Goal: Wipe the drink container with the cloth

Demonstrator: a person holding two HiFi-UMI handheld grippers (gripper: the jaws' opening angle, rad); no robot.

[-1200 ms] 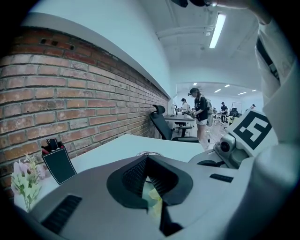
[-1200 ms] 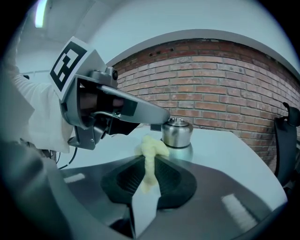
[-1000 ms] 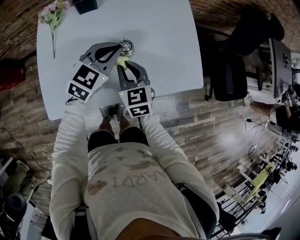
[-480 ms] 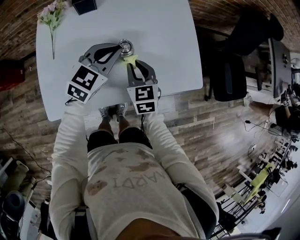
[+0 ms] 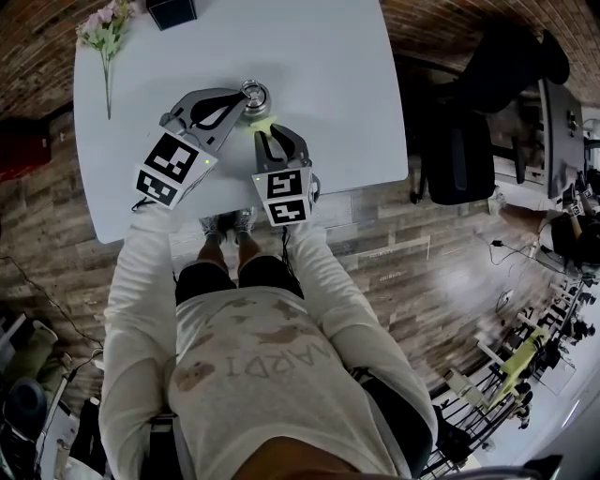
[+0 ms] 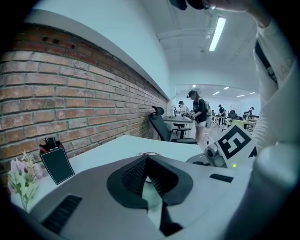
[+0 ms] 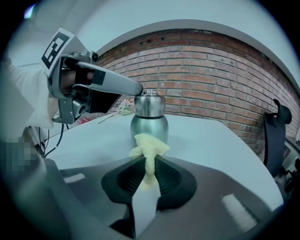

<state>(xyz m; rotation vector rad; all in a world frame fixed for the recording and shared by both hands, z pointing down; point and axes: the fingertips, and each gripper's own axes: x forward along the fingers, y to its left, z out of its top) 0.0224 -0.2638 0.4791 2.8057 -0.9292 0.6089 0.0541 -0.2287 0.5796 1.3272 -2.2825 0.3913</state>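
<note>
A steel drink container (image 7: pixel 148 124) stands upright on the white table (image 5: pixel 328 84); from the head view its lid (image 5: pixel 253 95) shows from above. My right gripper (image 7: pixel 149 161) is shut on a crumpled yellow cloth (image 7: pixel 149 145), and the cloth presses against the container's near lower side. The same cloth (image 5: pixel 260 120) shows just below the lid, ahead of the right gripper (image 5: pixel 263 131). My left gripper (image 5: pixel 240 92) reaches in from the left. Its jaws are shut at the small knob on top of the lid (image 6: pixel 147 153), as the left gripper (image 7: pixel 139 89) also shows.
A sprig of flowers (image 5: pixel 105 28) and a black box (image 5: pixel 170 9) sit at the table's far left corner. The table's near edge lies close behind both grippers. A black office chair (image 5: pixel 459 150) stands off the table's right side. A brick wall backs the table.
My right gripper has shifted a little to the right with the cloth, along the container's near side. The left gripper and the container have stayed put.
</note>
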